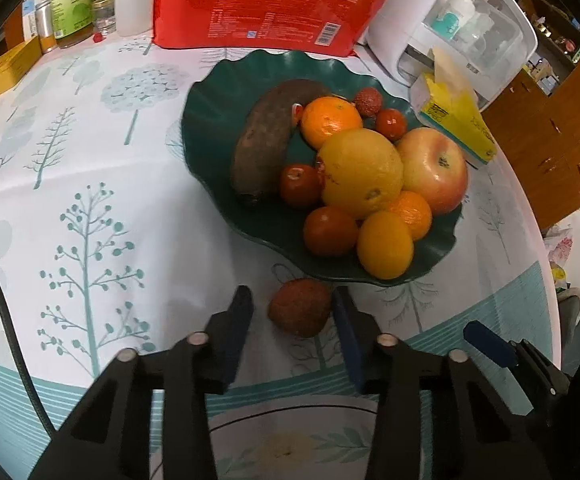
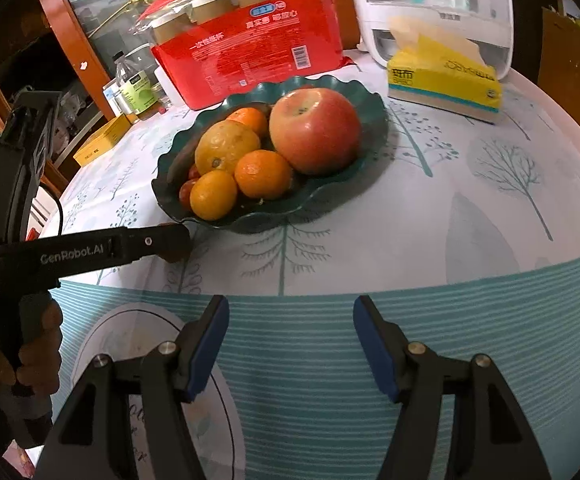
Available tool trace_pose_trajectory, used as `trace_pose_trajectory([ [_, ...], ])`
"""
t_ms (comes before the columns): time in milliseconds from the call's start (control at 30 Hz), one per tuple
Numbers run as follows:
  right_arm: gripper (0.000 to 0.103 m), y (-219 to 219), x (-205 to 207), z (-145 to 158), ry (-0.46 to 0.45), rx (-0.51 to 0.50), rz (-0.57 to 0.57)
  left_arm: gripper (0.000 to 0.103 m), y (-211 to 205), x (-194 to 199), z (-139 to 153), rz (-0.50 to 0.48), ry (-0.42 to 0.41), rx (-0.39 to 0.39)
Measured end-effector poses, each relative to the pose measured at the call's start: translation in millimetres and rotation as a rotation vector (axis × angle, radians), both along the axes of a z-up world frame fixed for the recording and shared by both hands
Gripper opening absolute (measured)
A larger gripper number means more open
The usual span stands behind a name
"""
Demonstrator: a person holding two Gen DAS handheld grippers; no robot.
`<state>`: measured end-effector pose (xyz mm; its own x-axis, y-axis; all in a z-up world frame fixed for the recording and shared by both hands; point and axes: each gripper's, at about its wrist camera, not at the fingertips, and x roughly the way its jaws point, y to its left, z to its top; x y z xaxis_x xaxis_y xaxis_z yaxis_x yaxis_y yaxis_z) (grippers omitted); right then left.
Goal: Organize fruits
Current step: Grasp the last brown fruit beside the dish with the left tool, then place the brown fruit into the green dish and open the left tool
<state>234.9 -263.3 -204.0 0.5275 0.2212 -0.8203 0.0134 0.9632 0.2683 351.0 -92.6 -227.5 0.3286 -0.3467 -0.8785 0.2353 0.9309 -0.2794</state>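
The left gripper (image 1: pixel 294 312) straddles a lychee (image 1: pixel 300 307) lying on the tablecloth (image 1: pixel 90 140); the right pad touches it, while a gap remains at the left pad. Directly ahead of the fingertips stands the green fruit plate (image 1: pixel 210 120), holding an apple (image 1: pixel 434 168), oranges and a brown banana (image 1: pixel 266 136). The right gripper (image 2: pixel 290 340) is spread apart and empty, with the plate ahead.

- One dark green wavy bowl (image 1: pixel 226 92).
- One apple (image 1: pixel 434 168), big and red-yellow.
- One browned banana (image 1: pixel 266 136).
- Four orange and yellow citrus (image 1: pixel 362 172) in the bowl.
- Three small red-brown round fruits (image 1: pixel 330 230).
- Two lychees: one in the bowl (image 1: pixel 368 100), one loose on the tablecloth (image 1: pixel 300 308).
- One yellow tissue pack (image 1: pixel 456 120).
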Motion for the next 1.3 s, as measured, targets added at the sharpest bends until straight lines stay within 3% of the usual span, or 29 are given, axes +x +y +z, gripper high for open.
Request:
trace_pose_trajectory([
  [67,0.065,-2.4,-2.7,0.6,0.000,0.002,-0.007,0.031,-3.8,-1.4,0.3,-0.006,-0.002,0.005],
  [300,0.065,-8.9,-12.8,3.9,0.001,0.008,-0.017,0.031,-8.7,-8.7,7.0,-0.002,-0.003,0.029],
  [833,0.065,-20.3,-29.1,14.7,0.000,0.050,0.024,0.031,-2.7,-13.2,52.5,0.073,-0.098,0.025],
  [1300,0.065,-28.0,-12.7,17.6,-0.008,0.117,0.087,0.031,-2.5,23.7,44.9,0.155,-0.115,0.016],
])
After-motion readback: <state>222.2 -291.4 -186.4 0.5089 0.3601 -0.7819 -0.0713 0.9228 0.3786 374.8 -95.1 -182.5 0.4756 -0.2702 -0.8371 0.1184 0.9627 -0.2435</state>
